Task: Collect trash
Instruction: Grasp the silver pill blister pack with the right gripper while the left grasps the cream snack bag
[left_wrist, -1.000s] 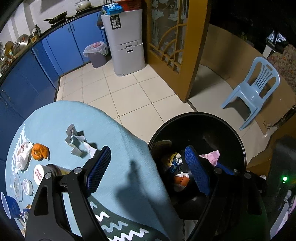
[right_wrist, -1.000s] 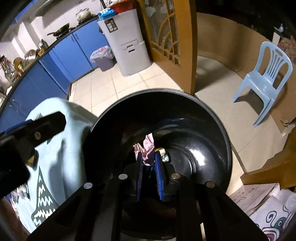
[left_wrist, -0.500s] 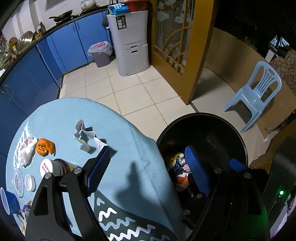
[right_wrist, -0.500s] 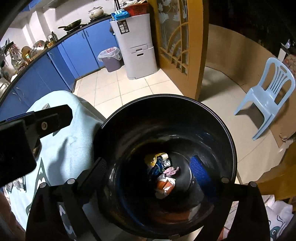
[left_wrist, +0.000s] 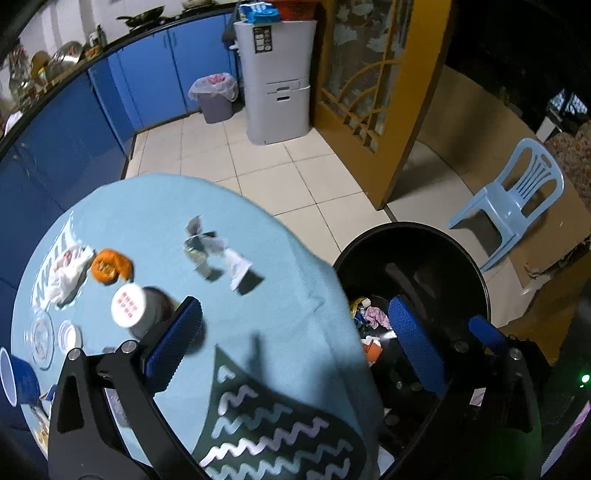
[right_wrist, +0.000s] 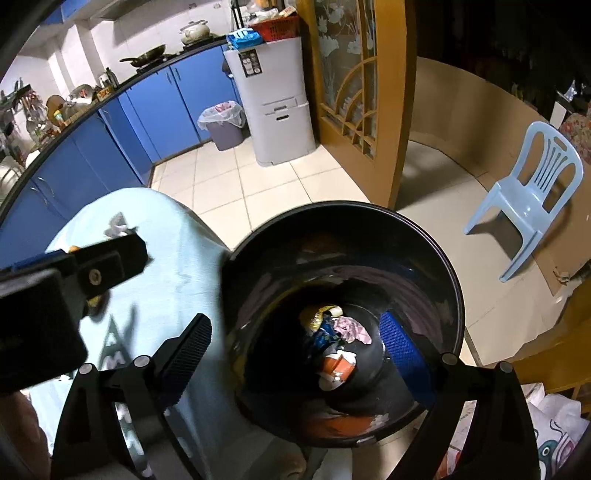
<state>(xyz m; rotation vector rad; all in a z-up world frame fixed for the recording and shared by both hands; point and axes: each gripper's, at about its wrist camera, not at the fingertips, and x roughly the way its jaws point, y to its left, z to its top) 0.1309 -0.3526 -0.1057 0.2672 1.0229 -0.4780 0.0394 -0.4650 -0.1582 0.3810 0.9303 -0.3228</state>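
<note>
A black round bin (right_wrist: 456, 295) stands beside the table, with pink paper (right_wrist: 351, 328) and other wrappers lying at its bottom. My right gripper (right_wrist: 295, 354) hangs open over the bin's rim, nothing between its fingers. My left gripper (left_wrist: 295, 339) straddles the table's edge and the bin (left_wrist: 476, 273); its jaws are opening and hold nothing. On the light blue tablecloth (left_wrist: 147, 206) lie crumpled grey-white wrappers (left_wrist: 214, 254), an orange piece (left_wrist: 110, 267) and a white crumpled bag (left_wrist: 66, 273). The left gripper's body (right_wrist: 55, 288) shows at the left of the right wrist view.
A white-lidded jar (left_wrist: 129, 306), clear lids (left_wrist: 55, 336) and a blue cup (left_wrist: 14, 376) sit near the table's left edge. Beyond are tiled floor, blue cabinets (left_wrist: 147, 81), a grey lined bin (left_wrist: 216, 98), a grey drawer unit (left_wrist: 277, 74) and a blue plastic chair (left_wrist: 517, 199).
My right gripper opened and let the pink paper fall into the bin, then rose. My left gripper drew back toward the table, so more of the tabletop shows.
</note>
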